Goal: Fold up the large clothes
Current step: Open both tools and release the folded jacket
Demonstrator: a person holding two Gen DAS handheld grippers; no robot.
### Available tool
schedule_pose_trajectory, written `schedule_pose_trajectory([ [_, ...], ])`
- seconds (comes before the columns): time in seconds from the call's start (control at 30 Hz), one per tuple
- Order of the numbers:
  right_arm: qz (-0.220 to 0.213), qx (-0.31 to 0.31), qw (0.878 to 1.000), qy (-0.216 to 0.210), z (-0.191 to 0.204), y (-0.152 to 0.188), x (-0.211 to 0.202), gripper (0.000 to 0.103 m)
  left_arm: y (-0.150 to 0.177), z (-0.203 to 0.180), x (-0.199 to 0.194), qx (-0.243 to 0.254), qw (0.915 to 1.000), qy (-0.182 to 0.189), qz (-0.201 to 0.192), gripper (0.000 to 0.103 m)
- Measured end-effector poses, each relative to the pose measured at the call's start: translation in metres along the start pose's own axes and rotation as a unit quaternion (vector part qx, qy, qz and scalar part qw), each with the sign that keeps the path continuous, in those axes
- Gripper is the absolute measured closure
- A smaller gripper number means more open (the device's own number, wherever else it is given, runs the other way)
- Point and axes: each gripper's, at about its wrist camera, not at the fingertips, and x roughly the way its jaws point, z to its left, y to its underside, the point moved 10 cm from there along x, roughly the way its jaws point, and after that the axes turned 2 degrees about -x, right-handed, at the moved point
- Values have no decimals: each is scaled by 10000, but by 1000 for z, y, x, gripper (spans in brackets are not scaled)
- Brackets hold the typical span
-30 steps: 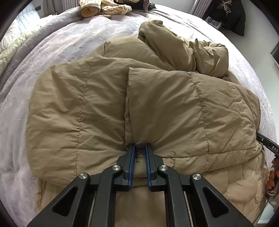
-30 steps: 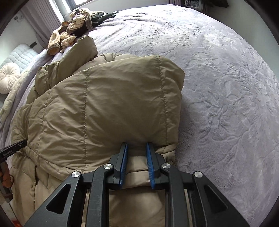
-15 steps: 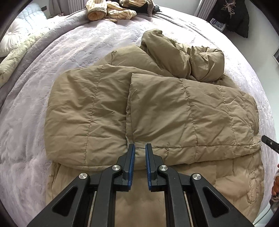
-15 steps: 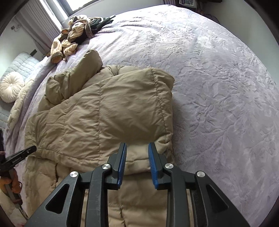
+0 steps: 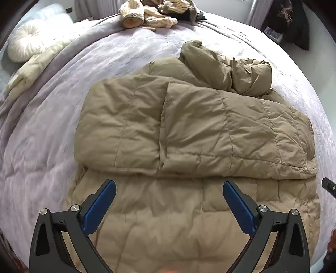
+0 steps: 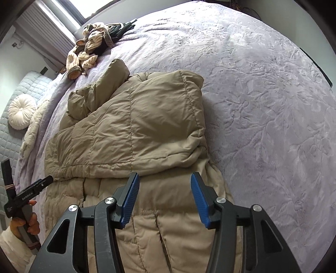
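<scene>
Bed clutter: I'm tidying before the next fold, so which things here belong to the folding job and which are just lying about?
Job:
tan puffer coat
left gripper, jaws opening, empty
right gripper, jaws opening, empty

Lying about:
striped clothes pile
round cushion
cream blanket

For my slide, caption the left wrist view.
Left gripper opening, nothing between its jaws, above a tan puffer coat folded on a lilac bedspread.
</scene>
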Motion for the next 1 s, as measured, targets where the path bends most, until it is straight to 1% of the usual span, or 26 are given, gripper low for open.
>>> schedule_pose_trajectory([
  [0.07, 49, 7, 10000, -22, 0, 4, 0, 47, 5, 1, -5, -20, 9999, -102, -14, 1],
  [0.13, 97, -1, 9999, -68, 2, 8, -1, 43, 10, 1, -10, -54, 9999, -147, -2, 1],
  [0.17, 90, -14, 9999, -85, 3, 9, -3, 35, 13, 1, -13, -63, 9999, -155, 2, 1],
  [0.2, 72, -44, 9999, -95, 5, 11, -5, 21, 16, 0, -15, -65, 9998, -174, 17, 1],
  [0.23, 41, -58, 9999, -87, 7, 12, -7, 16, 19, 1, -17, -61, 9997, -222, 37, 1],
  [0.3, -99, -103, 9998, -102, 12, 14, -14, 14, 26, 3, -21, -30, 9994, -348, 56, 1],
  [0.37, -129, -162, 9997, -106, 17, 18, -18, 13, 32, 5, -23, 36, 9991, -422, 85, 1],
  [0.43, -121, -154, 9997, -150, 22, 24, -20, 1, 36, 6, -24, 71, 9989, -448, 102, 1],
  [0.53, -60, -52, 9996, -261, 27, 36, -23, 0, 47, 6, -27, 198, 9993, -268, 171, 1],
  [0.6, 37, 17, 9994, -349, 33, 47, -24, 0, 54, 9, -31, 255, 9993, -210, 152, 1],
  [0.73, 282, 224, 9984, -444, 40, 71, -25, 0, 73, 16, -38, 344, 9990, -146, 238, 1],
  [0.83, 382, 539, 9956, -670, 49, 92, -29, 0, 90, 26, -52, 370, 9989, -74, 289, 1],
  [0.93, 403, 655, 9949, -657, 58, 110, -38, 0, 105, 35, -66, 388, 9986, -23, 367, 1],
  [1.0, 404, 780, 9934, -739, 66, 121, -47, 0, 117, 43, -79, 440, 9982, -15, 408, 1],
])
